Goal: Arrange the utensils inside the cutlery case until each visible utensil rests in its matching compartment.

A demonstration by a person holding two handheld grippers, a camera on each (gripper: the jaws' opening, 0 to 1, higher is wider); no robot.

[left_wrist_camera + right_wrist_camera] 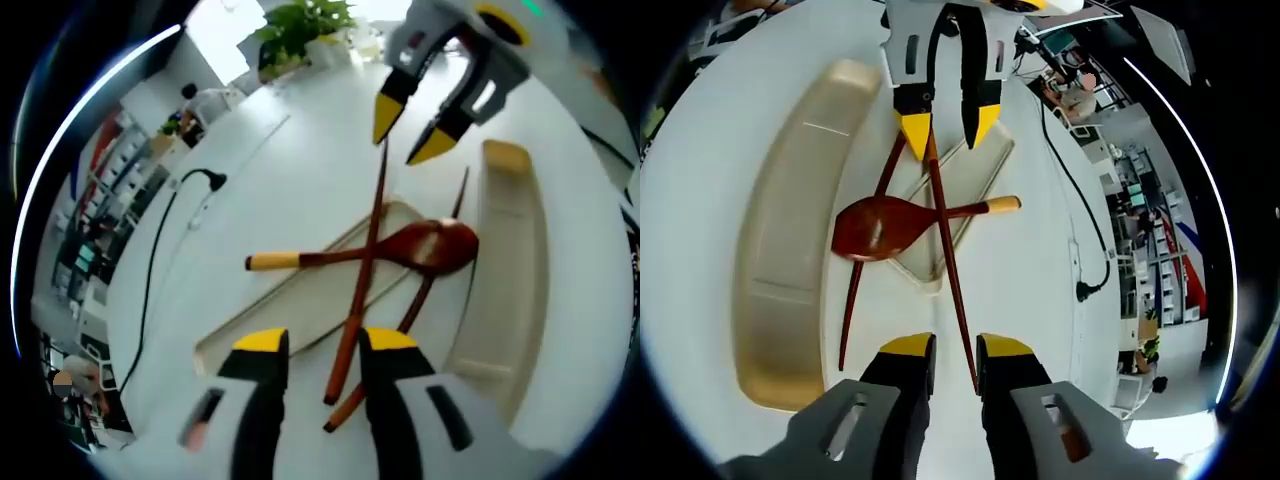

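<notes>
Spoon (430, 245) lay bowl-down across the clear lid (300, 300) on the white tabletop (290, 170), handle tip pale. Two chopsticks (362, 270) crossed over it, splayed, ends near the left gripper (325, 340), whose jaws stood slightly apart, holding nothing. Tan case (505, 290) sat just beside, bare inside. Right gripper (954, 347) hovered at the far chopstick tips (950, 260), jaws narrowly parted, gripping nothing. Black cable (150, 270) trailed off to one side.
</notes>
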